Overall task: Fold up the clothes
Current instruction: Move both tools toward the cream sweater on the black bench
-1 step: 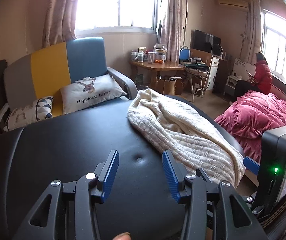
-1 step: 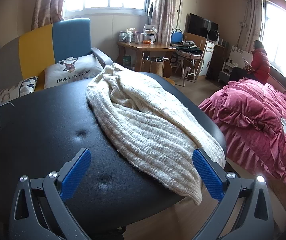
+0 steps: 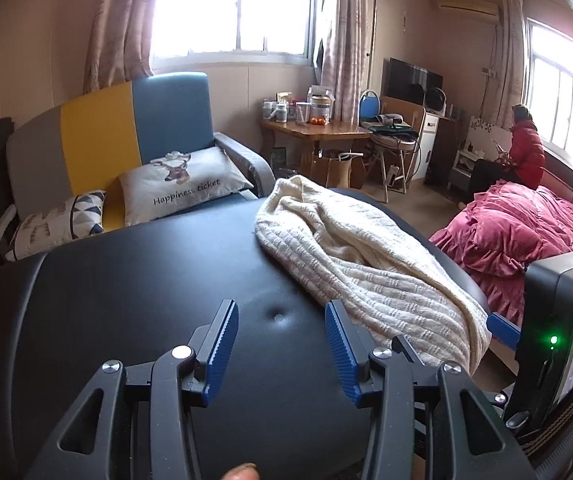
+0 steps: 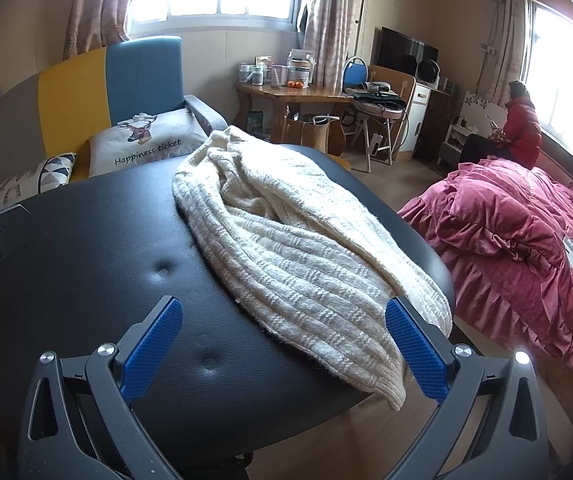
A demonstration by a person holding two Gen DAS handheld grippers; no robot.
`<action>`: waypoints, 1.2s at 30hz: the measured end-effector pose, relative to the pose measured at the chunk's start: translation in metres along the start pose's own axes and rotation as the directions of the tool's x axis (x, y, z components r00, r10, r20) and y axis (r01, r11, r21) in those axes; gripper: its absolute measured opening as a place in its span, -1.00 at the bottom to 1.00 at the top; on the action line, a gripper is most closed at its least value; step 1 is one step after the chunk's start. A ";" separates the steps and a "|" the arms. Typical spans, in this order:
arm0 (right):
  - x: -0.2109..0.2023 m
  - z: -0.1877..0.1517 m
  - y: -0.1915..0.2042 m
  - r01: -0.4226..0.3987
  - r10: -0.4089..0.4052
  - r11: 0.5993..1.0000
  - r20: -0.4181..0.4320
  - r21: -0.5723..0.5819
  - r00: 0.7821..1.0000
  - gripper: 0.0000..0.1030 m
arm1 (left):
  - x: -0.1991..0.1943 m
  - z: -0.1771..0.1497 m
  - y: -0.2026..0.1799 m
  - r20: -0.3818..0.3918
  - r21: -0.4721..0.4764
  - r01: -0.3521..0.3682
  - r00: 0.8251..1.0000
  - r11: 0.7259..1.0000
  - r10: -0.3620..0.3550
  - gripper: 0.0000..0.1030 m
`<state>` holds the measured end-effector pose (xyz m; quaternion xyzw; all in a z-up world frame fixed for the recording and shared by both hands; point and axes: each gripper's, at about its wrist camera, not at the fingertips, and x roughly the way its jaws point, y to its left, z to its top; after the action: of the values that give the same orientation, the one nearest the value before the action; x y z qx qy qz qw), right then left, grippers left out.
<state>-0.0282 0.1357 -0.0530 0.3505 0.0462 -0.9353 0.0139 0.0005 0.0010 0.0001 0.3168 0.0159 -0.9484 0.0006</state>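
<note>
Left gripper and right gripper both gape empty above the cream sweater on the black table.

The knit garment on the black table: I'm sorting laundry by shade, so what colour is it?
Cream knit garment, plain; clearest in the right wrist view.

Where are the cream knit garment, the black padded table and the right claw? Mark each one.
cream knit garment (image 4: 306,264): right wrist view, middle of the ribbed body.
black padded table (image 4: 86,264): right wrist view, bare top left of the garment.
right claw (image 4: 282,348): right wrist view, midway between its blue fingertips.
</note>
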 end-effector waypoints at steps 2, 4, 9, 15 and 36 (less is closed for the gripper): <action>0.000 -0.001 0.000 -0.003 0.003 1.000 0.000 0.003 1.000 1.00 | -0.002 -0.001 -0.003 0.005 0.006 -0.002 1.000 1.000 0.002 -0.10; 0.000 -0.001 0.001 -0.007 0.007 1.000 0.000 0.005 1.000 1.00 | -0.003 -0.002 -0.003 -0.003 -0.009 0.002 1.000 1.000 -0.002 -0.10; 0.000 -0.003 0.002 -0.015 0.015 1.000 -0.001 0.012 1.000 1.00 | 0.007 -0.006 0.010 -0.059 -0.041 0.048 0.997 0.998 -0.050 -0.10; -0.001 -0.005 0.003 -0.024 0.024 1.000 0.001 0.017 1.000 1.00 | 0.027 -0.021 0.013 -0.096 -0.016 0.045 0.994 0.999 -0.047 -0.10; -0.037 -0.010 0.043 -0.088 0.092 0.993 0.046 -0.079 0.995 1.00 | -0.006 -0.068 0.087 -0.092 -0.186 0.042 0.994 0.982 -0.060 0.25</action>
<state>0.0086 0.0932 -0.0396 0.3282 0.0661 -0.9396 0.0705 0.0465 -0.0835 -0.0531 0.3608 0.1117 -0.9259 0.0045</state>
